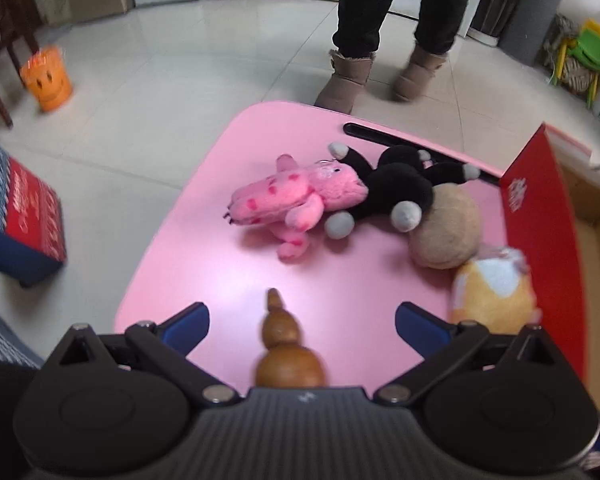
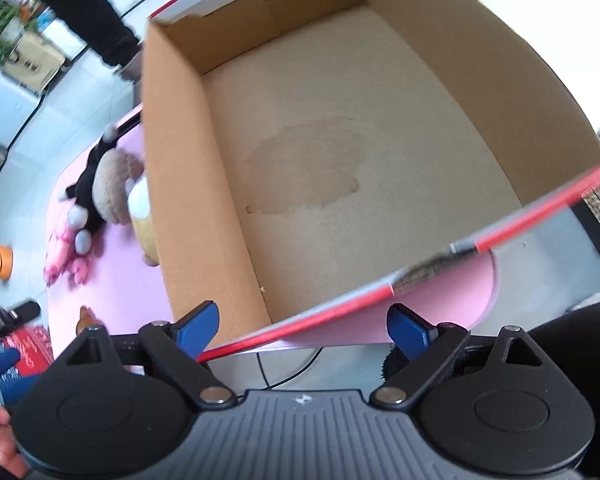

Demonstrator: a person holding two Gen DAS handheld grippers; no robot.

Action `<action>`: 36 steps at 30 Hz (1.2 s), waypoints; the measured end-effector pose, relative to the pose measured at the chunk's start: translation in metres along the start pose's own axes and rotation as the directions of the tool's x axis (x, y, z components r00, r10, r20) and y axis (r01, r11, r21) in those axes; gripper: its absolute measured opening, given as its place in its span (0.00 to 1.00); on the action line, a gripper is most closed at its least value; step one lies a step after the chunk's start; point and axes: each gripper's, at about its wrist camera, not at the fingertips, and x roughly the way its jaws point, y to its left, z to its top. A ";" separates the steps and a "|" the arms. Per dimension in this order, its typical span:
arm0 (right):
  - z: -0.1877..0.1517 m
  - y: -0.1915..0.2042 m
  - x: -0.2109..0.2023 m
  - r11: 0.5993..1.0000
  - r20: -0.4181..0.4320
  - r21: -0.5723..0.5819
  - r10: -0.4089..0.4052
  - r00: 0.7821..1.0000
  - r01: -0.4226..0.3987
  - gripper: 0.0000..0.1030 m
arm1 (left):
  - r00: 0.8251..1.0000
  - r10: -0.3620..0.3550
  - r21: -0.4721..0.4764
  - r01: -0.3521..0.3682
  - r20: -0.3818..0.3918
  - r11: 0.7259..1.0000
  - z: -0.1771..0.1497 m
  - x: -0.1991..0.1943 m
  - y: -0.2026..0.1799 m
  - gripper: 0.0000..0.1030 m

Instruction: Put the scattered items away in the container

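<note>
Pink worktop (image 1: 204, 240) holds scattered toys; cardboard box (image 2: 188, 184) on its right is empty. Left gripper (image 1: 302, 320) jaws released over wooden gourd (image 1: 286, 356); right gripper (image 2: 302, 324) jaws released, empty. Risk: round gourd rolling off near edge, pink plush (image 1: 296, 196) snagging black plush (image 1: 396, 192).

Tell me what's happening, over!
Both grippers open, left gripper over wooden gourd, right gripper at box. Box empty; pink plush on table. Nothing blocking.

Toys (image 1: 340, 196) left of box (image 1: 540, 216)
</note>
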 end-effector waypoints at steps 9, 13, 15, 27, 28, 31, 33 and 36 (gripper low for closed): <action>0.001 -0.004 0.008 1.000 -0.027 0.019 -0.004 1.000 0.005 0.91 | 0.966 -0.245 0.072 0.240 0.078 0.968 0.023 -0.065 0.007 1.00; 0.001 -0.008 0.013 0.997 -0.010 0.070 -0.031 0.999 0.031 0.91 | 0.975 -0.195 0.081 0.187 0.105 0.979 0.027 -0.076 0.014 1.00; -0.003 -0.008 0.012 0.998 -0.009 0.053 -0.017 1.000 0.018 0.91 | 0.975 -0.194 0.064 0.188 0.112 0.980 0.031 -0.080 0.021 1.00; -0.011 -0.023 0.004 0.993 -0.031 0.101 0.070 0.997 -0.066 0.93 | 0.968 -0.120 0.015 0.119 0.219 0.993 0.057 -0.106 0.046 1.00; -0.011 -0.025 0.003 0.991 -0.032 0.104 0.082 0.996 -0.078 0.93 | 0.968 -0.116 0.016 0.115 0.221 0.993 0.057 -0.106 0.046 1.00; -0.011 -0.033 -0.002 0.983 -0.030 0.132 0.130 0.991 -0.125 0.93 | 0.970 -0.114 0.019 0.113 0.213 0.993 0.056 -0.103 0.046 1.00; -0.011 -0.037 -0.004 0.980 -0.032 0.150 0.140 0.990 -0.134 0.93 | 0.972 -0.109 0.024 0.106 0.210 0.994 0.052 -0.101 0.045 1.00; -0.014 -0.034 -0.008 0.983 -0.026 0.135 0.130 0.991 -0.126 0.93 | 0.975 -0.099 0.042 0.092 0.198 0.995 0.047 -0.095 0.041 1.00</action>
